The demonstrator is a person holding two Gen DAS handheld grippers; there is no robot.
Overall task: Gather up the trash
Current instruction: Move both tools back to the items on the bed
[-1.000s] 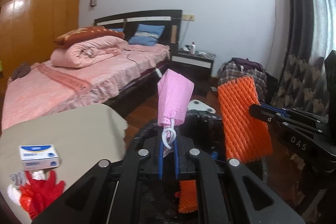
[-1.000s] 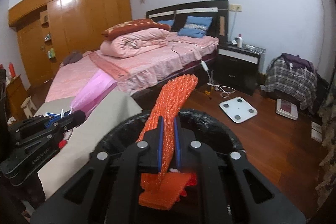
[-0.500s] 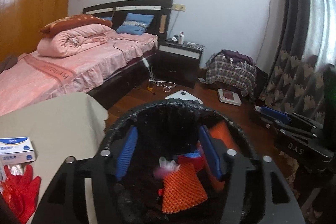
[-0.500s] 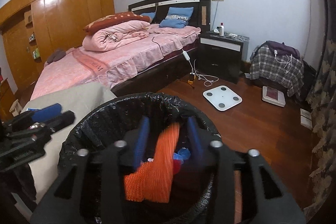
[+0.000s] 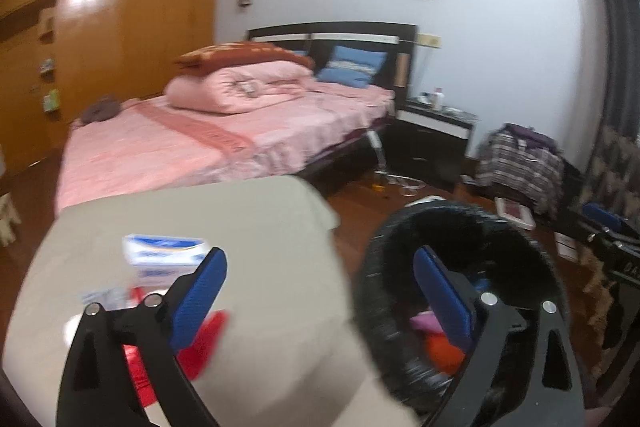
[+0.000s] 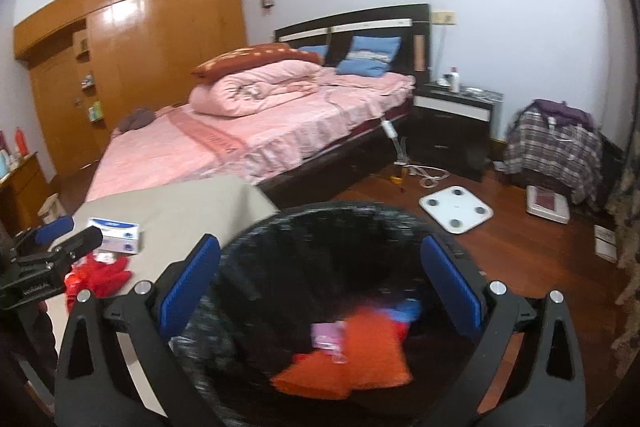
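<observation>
L gripper (image 5: pixel 320 277): jaws spread wide, nothing between the blue pads (image 5: pixel 198 299). It hangs over the edge where the beige table (image 5: pixel 256 227) meets the bin (image 5: pixel 400 347); L pad sits over the tabletop, R pad over the bin's mouth. View is motion-blurred.

R gripper (image 6: pixel 320 281): jaws also spread wide, holding nothing, blue pads (image 6: pixel 188 285) on either side of the bin's (image 6: pixel 320 215) opening, looking straight down into it.

Trash in bin, per R wrist view: orange foam net (image 6: pixel 360 359) lying on the bottom, small pink piece (image 6: pixel 328 335) on top of it at its L edge, bit of blue (image 6: pixel 408 309) and red just behind. L wrist view shows the same pile partly hidden behind the R finger: pink scrap (image 5: pixel 422 321), orange below it (image 5: pixel 442 351). Bin has a black liner (image 6: pixel 224 347) over the rim.

Trash left on table: red crumpled item (image 6: pixel 100 273) near the table's near-L part, w/ a blue-white box (image 6: pixel 116 233) just behind it, touching or nearly so – can't tell. In L wrist view the red stuff (image 5: pixel 200 343) is right under the L finger, the box (image 5: pixel 164 259) beyond it; something clear/whitish (image 5: pixel 100 297) beside the box, too blurred to ID.

Farther out: L gripper's fingers (image 6: pixel 56 243) seen from R cam at far L, over the red item. Bed w/ pink cover (image 6: pixel 260 131), dark nightstand (image 6: pixel 452 123), white scale (image 6: pixel 456 209) on wood floor (image 6: pixel 532 259), plaid cloth heap (image 6: pixel 556 143), wood wardrobe (image 6: pixel 132 55).
</observation>
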